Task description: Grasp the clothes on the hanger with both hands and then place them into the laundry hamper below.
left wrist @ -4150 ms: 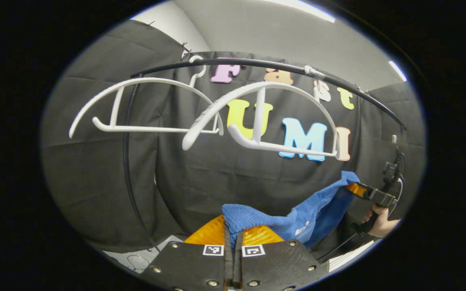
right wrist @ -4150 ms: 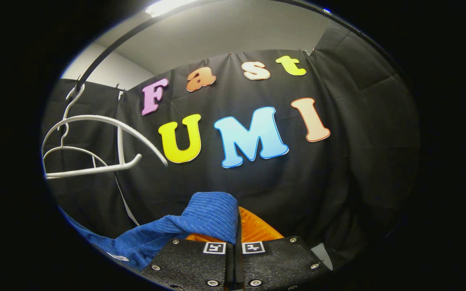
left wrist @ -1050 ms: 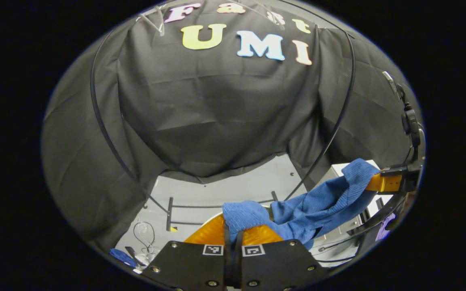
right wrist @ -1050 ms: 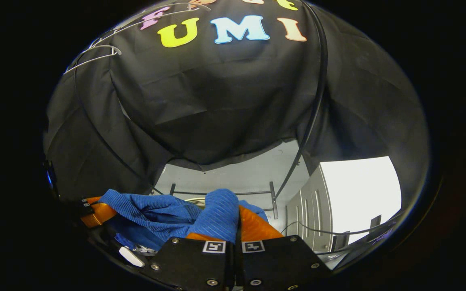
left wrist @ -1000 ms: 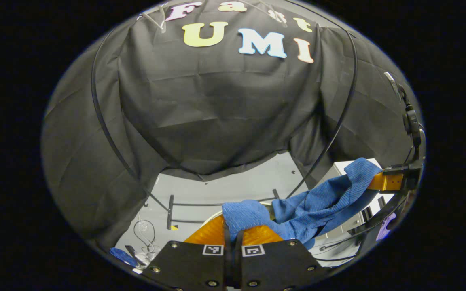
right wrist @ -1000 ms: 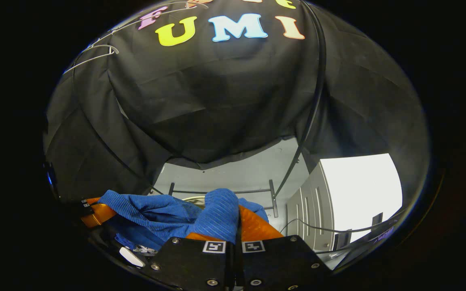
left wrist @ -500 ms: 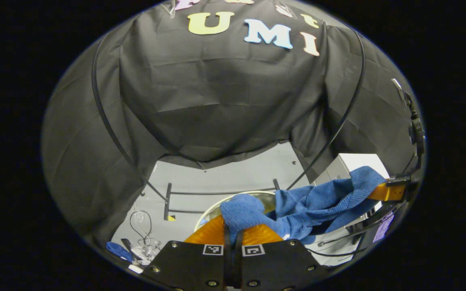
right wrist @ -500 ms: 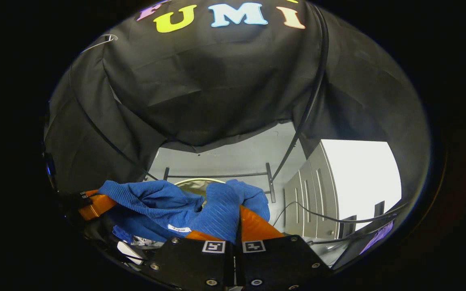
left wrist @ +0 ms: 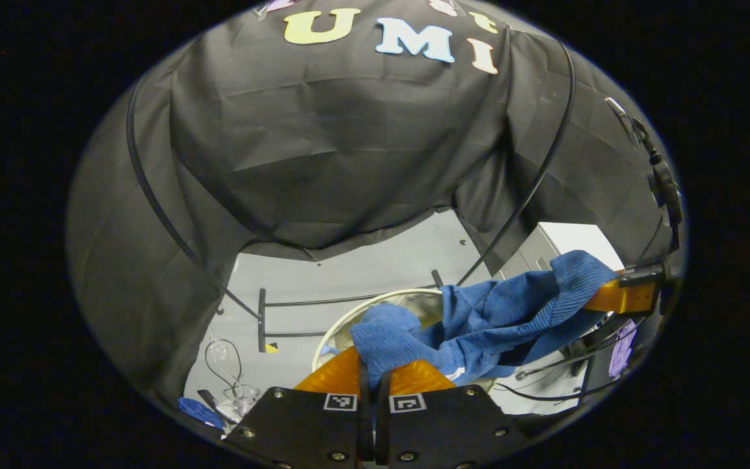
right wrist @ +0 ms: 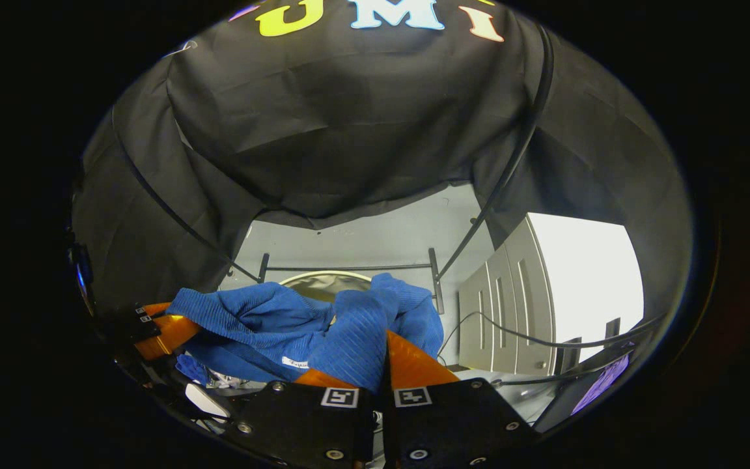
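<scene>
Blue ribbed cloth, the garment (left wrist: 492,319), hangs stretched between my 2 tongs above the laundry hamper (left wrist: 375,306). In the left gripper view my left gripper (left wrist: 374,374) has both fingers pressed together on 1 bunched end of the garment, which bulges up over the fingertips. From there the fabric runs up and to the right to my right gripper (left wrist: 616,296), seen farther off at the right edge of that view with the other end pinched in it.

In the right gripper view my right gripper (right wrist: 383,365) is likewise clamped on a fold of the garment (right wrist: 271,319), both fingers squeezing it, and the cloth sags away to the left where my left gripper (right wrist: 166,332) holds the far end. A small white label shows on the hanging part.

Below the cloth, the hamper's round pale rim (right wrist: 323,277) sits on the grey floor (left wrist: 349,273), partly hidden by the garment; the fabric is above the opening, and I cannot tell whether any of it touches the rim. A thin black frame bar (right wrist: 349,268) lies on the floor just behind the hamper. White cabinet (right wrist: 512,312) stands to the right of the hamper, with dark cables trailing in front of it. Loose cable (left wrist: 222,355) lies on the floor near the hamper's left side.
</scene>
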Demonstrator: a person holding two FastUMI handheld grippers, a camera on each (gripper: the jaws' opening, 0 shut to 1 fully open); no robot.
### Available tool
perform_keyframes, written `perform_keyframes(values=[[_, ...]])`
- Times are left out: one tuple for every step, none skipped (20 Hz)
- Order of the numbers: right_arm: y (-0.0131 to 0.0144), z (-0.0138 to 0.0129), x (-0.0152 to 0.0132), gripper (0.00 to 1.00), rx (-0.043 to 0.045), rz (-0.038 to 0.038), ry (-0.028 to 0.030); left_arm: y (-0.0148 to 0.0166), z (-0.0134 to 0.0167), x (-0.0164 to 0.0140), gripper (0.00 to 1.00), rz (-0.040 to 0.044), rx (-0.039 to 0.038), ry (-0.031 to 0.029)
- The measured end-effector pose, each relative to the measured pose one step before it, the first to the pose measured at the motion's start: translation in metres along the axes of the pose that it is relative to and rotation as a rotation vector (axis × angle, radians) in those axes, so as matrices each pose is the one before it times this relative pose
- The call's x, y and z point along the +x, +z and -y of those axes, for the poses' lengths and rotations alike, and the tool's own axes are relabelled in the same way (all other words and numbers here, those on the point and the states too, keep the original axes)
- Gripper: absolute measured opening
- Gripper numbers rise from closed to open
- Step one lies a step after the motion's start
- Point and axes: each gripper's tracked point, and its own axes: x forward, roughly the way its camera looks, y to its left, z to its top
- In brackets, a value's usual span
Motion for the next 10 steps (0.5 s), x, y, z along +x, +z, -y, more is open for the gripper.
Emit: perform_keyframes(values=[[-0.00376, -0.00355, 0.00055, 0.07, 0.00181, -0.00994, 0.00362, -0.00297, -0.00086, 0.00035, 0.03, -0.01166, 0.00010, -0.00309], [-0.00263, -0.00226, -0.00056, 0.09, 0.00186, -0.01103, -0.00017, -0.00503, -0.00199, 0.00168, 0.03, -0.01117, 0.00722, 0.00023], [-0.00406, -0.00099, 0.00010, 0.07, 0.00141, -0.00830, 0.00020, -0.00344, 0.00018, 0.00287, 0.05, -0.00735, 0.00764, -0.00944], [-0.00186, 0.00025, -0.00094, 0.13, 0.00360, -0.00631, -0.00205, -0.00484, 0.00121, -0.00365, 0.01, -0.01003, 0.00678, -0.00933], [-0.00284, -0.00059, -0.00112, 0.16, 0.00983, -0.00444, 0.00161, -0.00233, -0.00090, 0.00089, 0.01, -0.00681, 0.00633, -0.00054], [-0.00062, -0.00051, -0.00303, 0.21, 0.01239, -0.00360, 0.00209, -0.00384, 0.00427, 0.00030, 0.02, -0.00515, -0.00022, -0.01856], [-0.00219, 0.00079, -0.00045, 0.27, 0.01185, -0.00113, 0.00520, -0.00373, 0.00565, -0.00004, 0.15, -0.00593, -0.00237, -0.02400], [-0.00029, 0.00157, -0.00329, 0.43, 0.01099, -0.00057, 0.00065, 0.00157, 0.00310, -0.00329, 0.27, 0.00636, 0.00017, -0.01345], [-0.00060, 0.00144, -0.00354, 0.56, 0.01034, 0.00067, 0.00601, 0.00529, 0.00184, -0.00153, 0.40, 0.01006, 0.00536, -0.00654], [0.00029, 0.00082, -0.00395, 0.70, 0.00800, -0.00043, 0.00515, 0.00432, -0.00039, -0.00191, 0.59, 0.01197, 0.01339, 0.00419]])
